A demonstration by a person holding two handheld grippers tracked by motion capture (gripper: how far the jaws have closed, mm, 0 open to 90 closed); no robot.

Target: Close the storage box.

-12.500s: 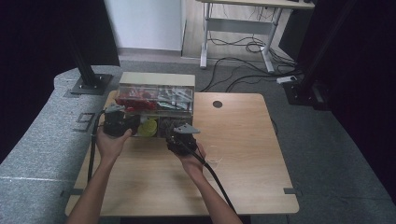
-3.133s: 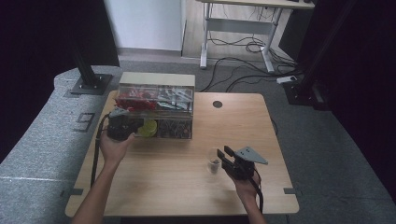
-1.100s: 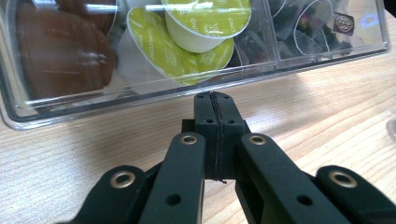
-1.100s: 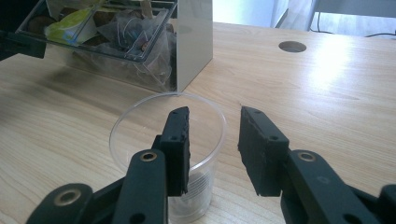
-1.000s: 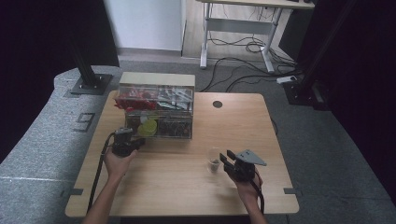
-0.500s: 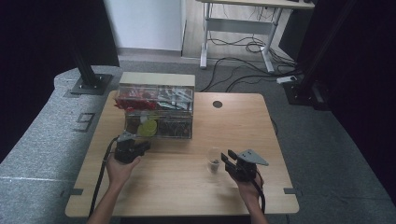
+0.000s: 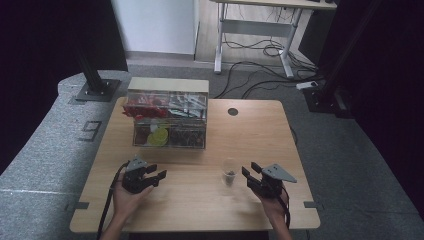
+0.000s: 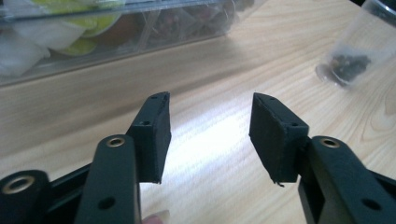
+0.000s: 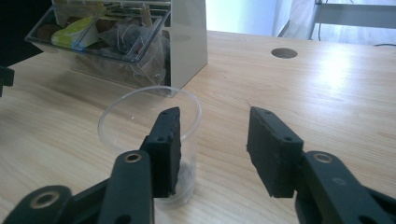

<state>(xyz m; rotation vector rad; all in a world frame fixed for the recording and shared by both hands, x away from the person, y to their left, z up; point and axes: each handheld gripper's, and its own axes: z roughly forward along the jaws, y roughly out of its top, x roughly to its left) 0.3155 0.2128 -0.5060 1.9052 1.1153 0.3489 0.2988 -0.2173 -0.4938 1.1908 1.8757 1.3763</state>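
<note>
Left tongs (image 7: 153, 176) had withdrawn from the clear bin (image 7: 169, 120) toward the surface's (image 7: 200, 205) near edge, jaws just opening, spread and empty. Right tongs (image 7: 250, 174), also opening, stood spread beside the plastic cup (image 7: 229, 171), not pinching it.

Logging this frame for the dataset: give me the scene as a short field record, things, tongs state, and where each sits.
surface: wooden table
cup: clear plastic cup, upright, dark bits at its bottom, right of table centre
organiser: clear compartment box at the far left, holding packets and a yellow item
left tongs: open, nothing between the pads, jaws just been opening, near the table's front left
right tongs: open, beside the cup, jaws just been opening, cup not between the pads
table hole: round hole at the far edge
</note>
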